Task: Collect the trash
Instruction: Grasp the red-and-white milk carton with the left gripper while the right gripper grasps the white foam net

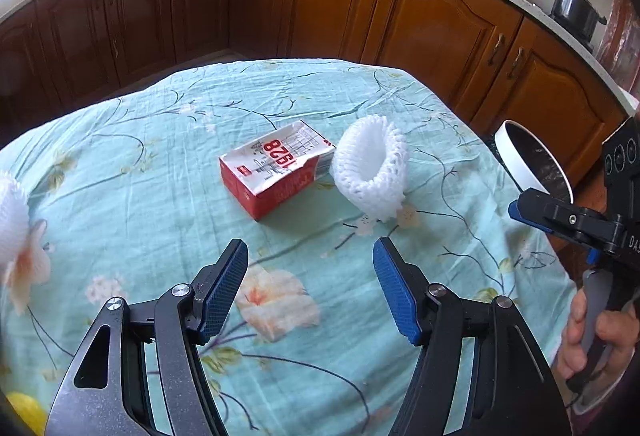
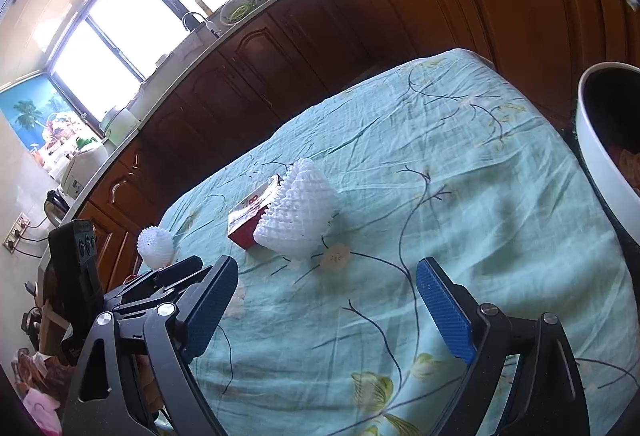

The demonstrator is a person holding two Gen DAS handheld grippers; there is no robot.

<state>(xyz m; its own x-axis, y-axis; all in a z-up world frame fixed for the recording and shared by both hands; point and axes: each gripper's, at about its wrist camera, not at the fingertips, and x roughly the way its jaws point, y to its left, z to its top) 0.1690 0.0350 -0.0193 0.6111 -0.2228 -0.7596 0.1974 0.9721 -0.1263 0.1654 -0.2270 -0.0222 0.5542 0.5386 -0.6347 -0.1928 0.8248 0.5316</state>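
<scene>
**Both claws empty, trash not yet picked: main risks are a snagged cloth and a crushed net**

We have the left claw (image 1: 310,272) spread wide, nothing between the pads, hovering above the desk (image 1: 120,164) short of the trash. Right claw (image 2: 326,300) is likewise wide apart and empty, off to the right side near the white bin (image 2: 600,156)

Where the trash sits:
- red carton (image 1: 276,172), crumpled, lying flat near mid-desk
- white foam net (image 1: 372,172) just right of it, touching or nearly touching the carton; we can't tell which
- second foam net (image 2: 156,246) at the far left edge of the desk, well apart from the other two

What we think can go wrong:
- The floral cloth is loose and wrinkled. If a pad comes in low, it pinches fabric along with the item and drags everything on top
- Net is soft and springy. A shallow grip on its rim likely lets it slip out on the lift; closing on it next to the carton may shove the carton away
- Carton is already dented, so a squeeze across the wide face may fold it and loosen the hold
- Bin stands at the desk's right edge. A release from too far inboard drops the item on the cloth or floor
- The two claws share the right-hand side; crossing paths risks a knock
</scene>
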